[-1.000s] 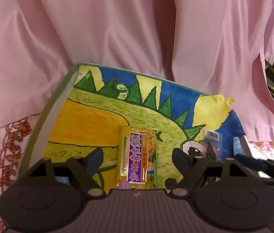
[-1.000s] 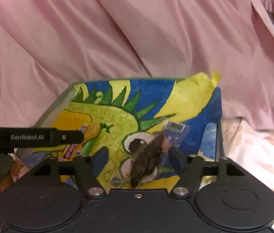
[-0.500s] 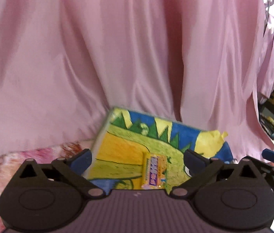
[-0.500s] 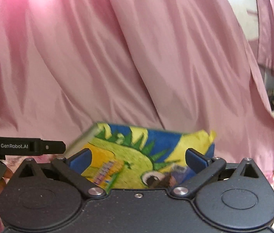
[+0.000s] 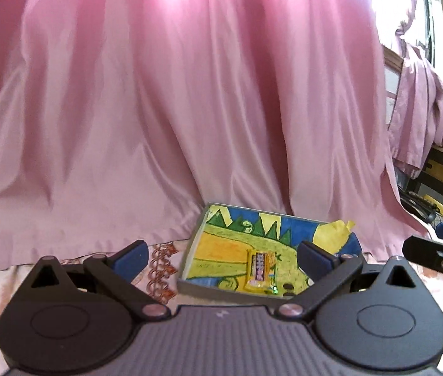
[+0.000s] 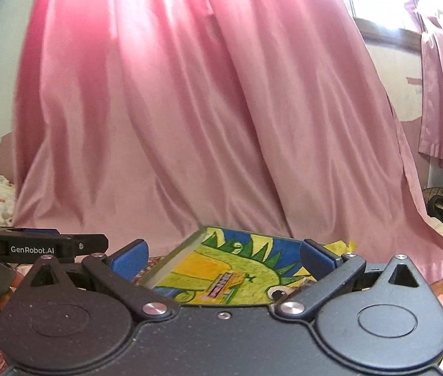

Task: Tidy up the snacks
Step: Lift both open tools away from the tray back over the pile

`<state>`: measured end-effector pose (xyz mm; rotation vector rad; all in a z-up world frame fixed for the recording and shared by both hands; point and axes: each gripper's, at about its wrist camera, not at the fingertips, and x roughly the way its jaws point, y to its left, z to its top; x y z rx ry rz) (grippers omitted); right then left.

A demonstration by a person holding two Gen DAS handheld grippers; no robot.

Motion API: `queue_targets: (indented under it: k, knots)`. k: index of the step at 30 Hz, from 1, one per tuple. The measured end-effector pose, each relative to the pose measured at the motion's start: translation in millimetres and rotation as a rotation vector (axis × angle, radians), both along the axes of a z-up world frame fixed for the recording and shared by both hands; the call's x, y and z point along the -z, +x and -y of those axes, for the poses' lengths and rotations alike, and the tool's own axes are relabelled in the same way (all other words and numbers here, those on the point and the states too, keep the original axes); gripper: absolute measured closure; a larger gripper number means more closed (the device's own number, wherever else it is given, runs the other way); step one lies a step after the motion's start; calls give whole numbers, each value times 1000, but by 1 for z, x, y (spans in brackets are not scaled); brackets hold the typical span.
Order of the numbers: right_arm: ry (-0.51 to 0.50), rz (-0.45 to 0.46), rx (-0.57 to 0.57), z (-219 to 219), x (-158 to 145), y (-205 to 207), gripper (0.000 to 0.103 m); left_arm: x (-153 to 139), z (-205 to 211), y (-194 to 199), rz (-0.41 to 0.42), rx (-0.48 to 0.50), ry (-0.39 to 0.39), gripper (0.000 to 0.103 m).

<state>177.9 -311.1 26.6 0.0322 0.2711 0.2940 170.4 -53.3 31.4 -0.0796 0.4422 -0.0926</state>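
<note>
Yellow snack bar lies flat in painted tray; both my grippers, left & right, spread wide, empty — I'd pull clear w/o clipping the rim.

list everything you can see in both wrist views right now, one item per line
tray: one, grey walls, floor lined with a yellow, green and blue drawing, on the patterned cloth below the curtain
snack bar: one, yellow wrapper with a purple band, lying flat in the tray
dark snack: one, mostly hidden behind the right gripper, at the tray's right side
curtain: one large pink drape behind the tray; a second pink drape hangs further right
patterned cloth: one, pink and white, under the tray
left gripper: one, black with blue pads, open, nothing between the pads
right gripper: one, black with blue pads, open, nothing between the pads
</note>
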Motion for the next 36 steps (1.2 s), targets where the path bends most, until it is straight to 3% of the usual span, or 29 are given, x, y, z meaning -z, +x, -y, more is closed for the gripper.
queue_targets:
  k: [9,15,21,36]
  knots:
    - [-14,36,-10,0,8,-74,1,8,6,-76,40,1,62,0]
    - [-47,48,0,1,21,-110,1,23,11,-101,28,23,53,0]
    - [-72,28,6,2,45,-129,1,47,14,-120,-12,49,97,0]
    - [-26,-172,4,4,91,-136,1,86,5,-136,-137,27,123,0]
